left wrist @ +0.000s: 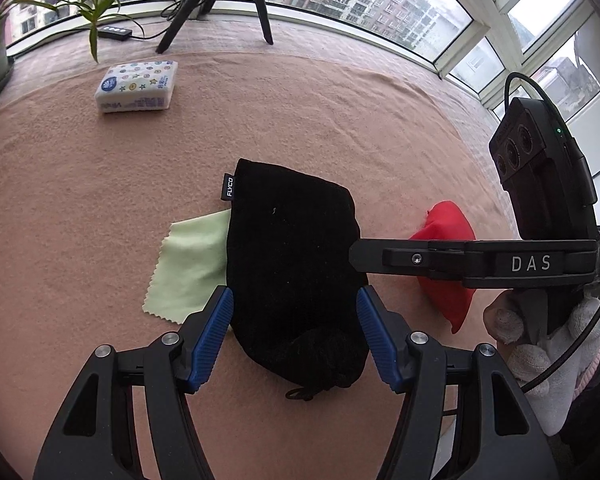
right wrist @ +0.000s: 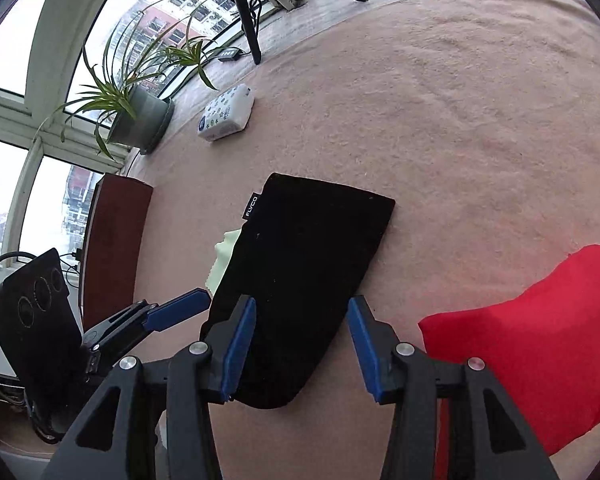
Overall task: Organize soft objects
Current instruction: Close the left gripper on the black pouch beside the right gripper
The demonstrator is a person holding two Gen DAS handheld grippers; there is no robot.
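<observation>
- Black pouch [left wrist: 292,264] lies flat mid-blanket [left wrist: 80,200], half covering the green cloth [left wrist: 188,268]; red beanbag [left wrist: 444,276] just beside it.
- Left gripper [left wrist: 296,336] straddles the pouch's drawstring end, jaws apart, gripping nothing.
- Right gripper [right wrist: 302,348] also open over the pouch, empty.
- Loads of bare blanket up toward the tissue pack [left wrist: 138,86].

A pinkish-tan fleecy cloth [left wrist: 340,128] covers the desk right out to its far edge by the windows. On it lie a black drawstring pouch [left wrist: 292,264] near the middle, a pale green cloth [left wrist: 188,268] partly tucked beneath the pouch's left side, a red beanbag [left wrist: 448,232] near the right edge, and a white patterned tissue pack [left wrist: 138,86] toward the far left corner.
</observation>
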